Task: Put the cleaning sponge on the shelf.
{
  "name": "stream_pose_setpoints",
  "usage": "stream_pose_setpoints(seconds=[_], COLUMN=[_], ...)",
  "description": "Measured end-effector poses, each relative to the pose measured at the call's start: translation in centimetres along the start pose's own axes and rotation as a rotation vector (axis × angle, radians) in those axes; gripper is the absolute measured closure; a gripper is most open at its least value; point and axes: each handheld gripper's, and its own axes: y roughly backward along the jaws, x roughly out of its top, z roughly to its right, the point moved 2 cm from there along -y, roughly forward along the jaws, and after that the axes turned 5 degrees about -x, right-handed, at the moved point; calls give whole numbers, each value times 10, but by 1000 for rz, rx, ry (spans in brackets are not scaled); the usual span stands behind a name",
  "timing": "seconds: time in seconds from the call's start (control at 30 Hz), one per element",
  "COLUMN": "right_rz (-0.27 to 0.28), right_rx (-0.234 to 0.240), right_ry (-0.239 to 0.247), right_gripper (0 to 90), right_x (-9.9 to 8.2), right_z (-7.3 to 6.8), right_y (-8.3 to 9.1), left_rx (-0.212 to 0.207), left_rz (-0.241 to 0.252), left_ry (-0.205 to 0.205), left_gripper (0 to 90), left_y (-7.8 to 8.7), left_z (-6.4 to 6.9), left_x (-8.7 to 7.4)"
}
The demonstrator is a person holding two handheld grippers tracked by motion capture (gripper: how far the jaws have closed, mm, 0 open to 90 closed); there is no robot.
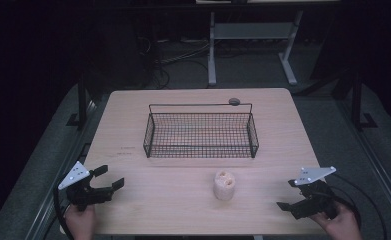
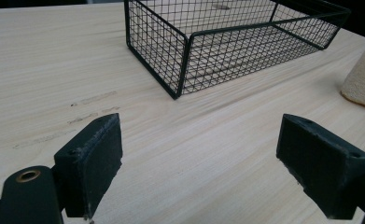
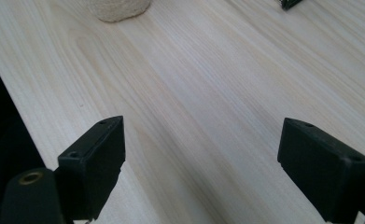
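Currently, status:
Left gripper [image 1: 109,178]: my jaws spread wide, nothing between them, low over the table [image 1: 133,205] near its front left corner.
Right gripper [image 1: 289,195]: my jaws also wide apart, nothing held, near the front right corner.
Sponge [image 1: 224,185]: pale cylinder standing upright on the table, between my two grippers, well apart from both, a little closer to the right.
Basket [image 1: 201,135]: black wire, mid-table, just behind the sponge, not touching it.

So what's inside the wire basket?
Nothing: the basket looks empty, the table showing through its mesh floor. The sponge stands outside, in front of it. Nothing is covered.
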Motion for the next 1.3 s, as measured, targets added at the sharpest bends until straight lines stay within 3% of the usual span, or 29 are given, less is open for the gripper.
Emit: stream_pose_setpoints(seconds=[0.8,1.3], right_rz=[-20,-61], right_rx=[32,63], right_ry=[70,165], right_gripper=[144,144], right_x=[24,52], right_z=[-12,-26], right_y=[-9,-20], left_rx=[0,8], left_rz=[10,22], left_ry=[5,15], left_gripper=[138,138], left_y=[2,6], left_z=[-1,-3], left_x=[0,0])
